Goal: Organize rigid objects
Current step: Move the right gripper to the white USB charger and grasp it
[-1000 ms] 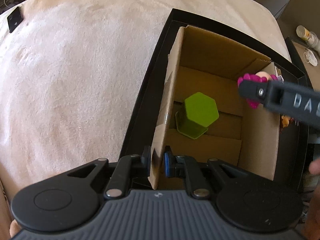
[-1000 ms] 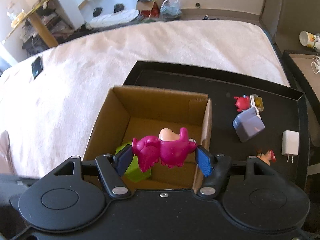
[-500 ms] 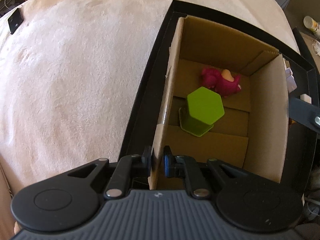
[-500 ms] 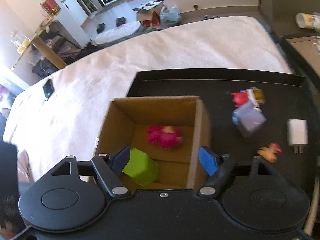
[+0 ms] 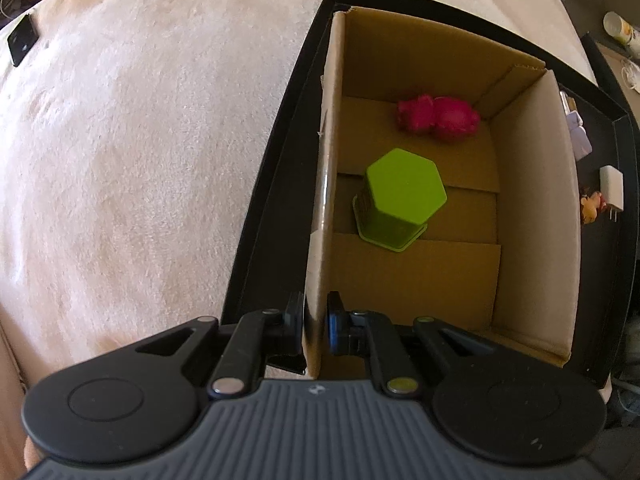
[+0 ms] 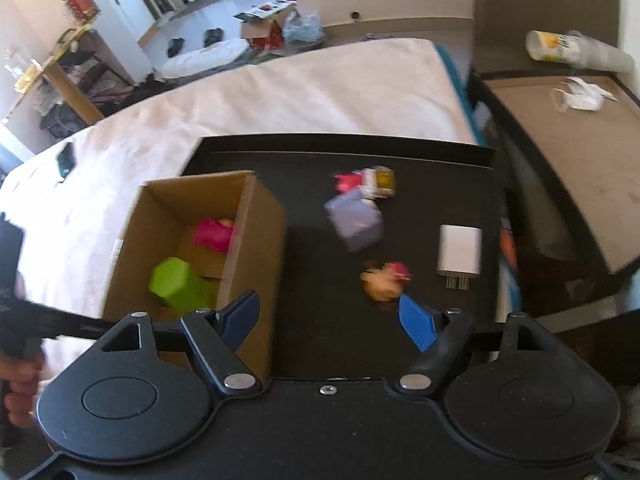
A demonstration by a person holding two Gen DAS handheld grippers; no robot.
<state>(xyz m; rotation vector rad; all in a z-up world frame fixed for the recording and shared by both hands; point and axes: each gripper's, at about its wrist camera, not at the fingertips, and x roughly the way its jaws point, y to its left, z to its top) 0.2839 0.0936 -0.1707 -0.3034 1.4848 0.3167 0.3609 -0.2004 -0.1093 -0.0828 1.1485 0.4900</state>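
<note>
Two toys already lie in the cardboard box (image 5: 532, 208): a pink figure (image 5: 438, 119) near its far wall and a green hexagonal block (image 5: 404, 196) standing at mid-floor, the two apart. The box sits at one end of a black tray (image 6: 320, 280) on a bed. The left gripper (image 5: 316, 322) is clamped tight on the box's near side wall, one finger outside and one inside, apparently steadying it. The right gripper (image 6: 328, 320) hangs over the bare tray with its blue-padded fingers (image 6: 416, 326) spread wide and nothing between them.

Loose on the tray wait a lavender cube (image 6: 354, 220), a white plug-in charger (image 6: 459, 251), a small orange-and-red figure (image 6: 384, 280), a red figure (image 6: 346, 181) and a yellow-and-white piece (image 6: 380, 178), the last two touching the cube's far side. All look like light, stiff plastic. The orange figure, nearest the open fingers, is small and lumpy and would likely sit best pinched across its body; the charger offers flat sides well clear of its prongs; the smooth cube may slip unless its faces are squared to the pads.
</note>
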